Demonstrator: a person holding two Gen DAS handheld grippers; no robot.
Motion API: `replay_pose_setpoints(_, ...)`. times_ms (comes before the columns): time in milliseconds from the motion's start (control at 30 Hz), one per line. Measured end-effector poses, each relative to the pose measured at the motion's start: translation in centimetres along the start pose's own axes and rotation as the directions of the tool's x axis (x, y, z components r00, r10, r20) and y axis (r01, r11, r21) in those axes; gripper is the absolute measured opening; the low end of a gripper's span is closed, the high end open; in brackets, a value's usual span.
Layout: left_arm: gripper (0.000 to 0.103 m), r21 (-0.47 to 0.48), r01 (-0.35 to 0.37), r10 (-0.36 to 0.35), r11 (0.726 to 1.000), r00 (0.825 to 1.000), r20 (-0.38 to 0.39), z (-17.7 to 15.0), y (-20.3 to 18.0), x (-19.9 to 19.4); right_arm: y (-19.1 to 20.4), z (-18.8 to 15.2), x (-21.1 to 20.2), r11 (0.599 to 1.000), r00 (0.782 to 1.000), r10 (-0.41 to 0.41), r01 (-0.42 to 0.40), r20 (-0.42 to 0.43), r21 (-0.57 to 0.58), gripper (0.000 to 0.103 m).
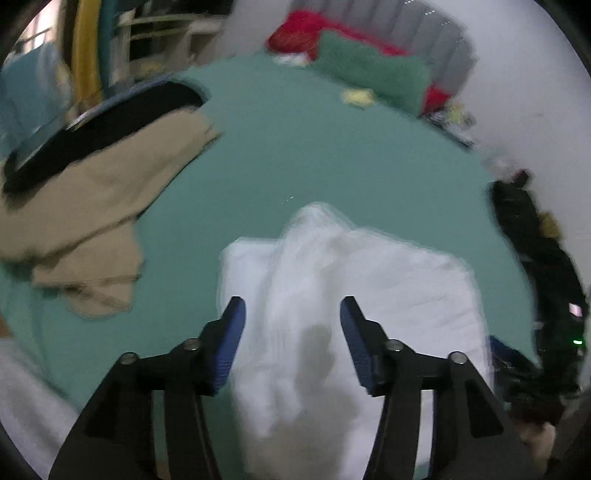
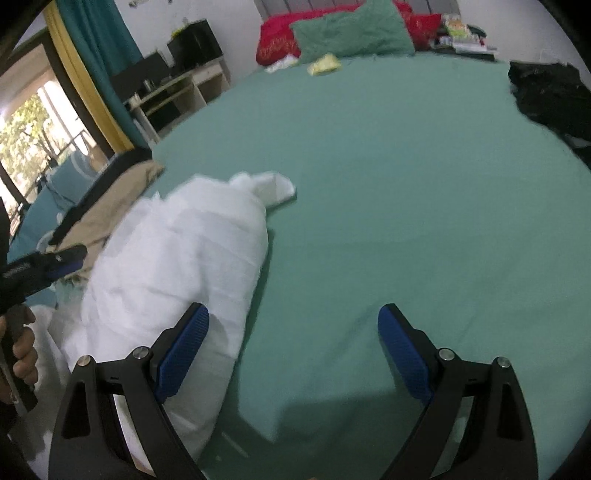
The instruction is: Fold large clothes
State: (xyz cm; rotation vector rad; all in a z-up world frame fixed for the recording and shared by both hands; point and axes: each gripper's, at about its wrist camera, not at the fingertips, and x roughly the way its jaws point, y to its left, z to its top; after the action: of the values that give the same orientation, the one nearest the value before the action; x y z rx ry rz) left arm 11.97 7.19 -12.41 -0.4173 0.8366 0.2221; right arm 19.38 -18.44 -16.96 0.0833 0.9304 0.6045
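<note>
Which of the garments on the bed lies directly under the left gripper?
The white garment. It lies under the open left gripper, while the beige garment lies aside and the black one farther off.

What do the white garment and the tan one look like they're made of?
White garment: probably thin woven cotton, matte, with soft creases and faint ribbing; motion blur leaves the weave unclear. Tan garment: looks like heavier matte cloth, showing stitched hems.

Before me lies a bed (image 2: 388, 177) under a green sheet. At the top of the frame, a grey headboard (image 1: 424, 33) backs a green pillow (image 2: 351, 33) and red pillows (image 2: 277, 40). Upper left: white wall (image 2: 236, 29), shelf unit (image 2: 177, 92), teal curtain (image 2: 99, 44), daylit window (image 2: 33, 125).
</note>
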Motion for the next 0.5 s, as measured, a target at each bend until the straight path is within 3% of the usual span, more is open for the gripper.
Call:
replay_pose_setpoints(100, 0.061, 0.121, 0.081, -0.082, 0.989, 0.997, 0.007, -0.1, -3.3, -0.6, 0.3, 0.5, -1.4, 1.000, 0.998, 0.014, -0.013, 0.068, -0.016, 0.093)
replay_pose_setpoints(200, 0.062, 0.206, 0.089, -0.084, 0.974, 0.996, -0.036, -1.1, -5.0, -0.2, 0.7, 0.8, -2.1, 0.999, 0.995, 0.045, -0.043, 0.091, -0.025, 0.093)
replay_pose_setpoints(267, 0.062, 0.255, 0.064, -0.040, 0.965, 0.994, -0.101, -2.5, -5.4, 0.9, 1.4, 0.8, -1.9, 0.997, 0.995, 0.070, -0.066, 0.074, -0.050, 0.093)
replay_pose_setpoints(367, 0.062, 0.244, 0.004, 0.045, 0.970, 0.980, -0.196, -4.9, -3.3, 3.0, 3.2, 0.2, -0.5, 0.992, 0.996, 0.086, -0.084, 0.013, -0.098, 0.093)
replay_pose_setpoints(500, 0.074, 0.171, 0.013, 0.024, 0.985, 0.977, -0.211, -5.1, 0.2, 2.9, 4.9, -1.3, 2.2, 0.985, 0.989, 0.096, -0.111, -0.111, -0.133, 0.093)
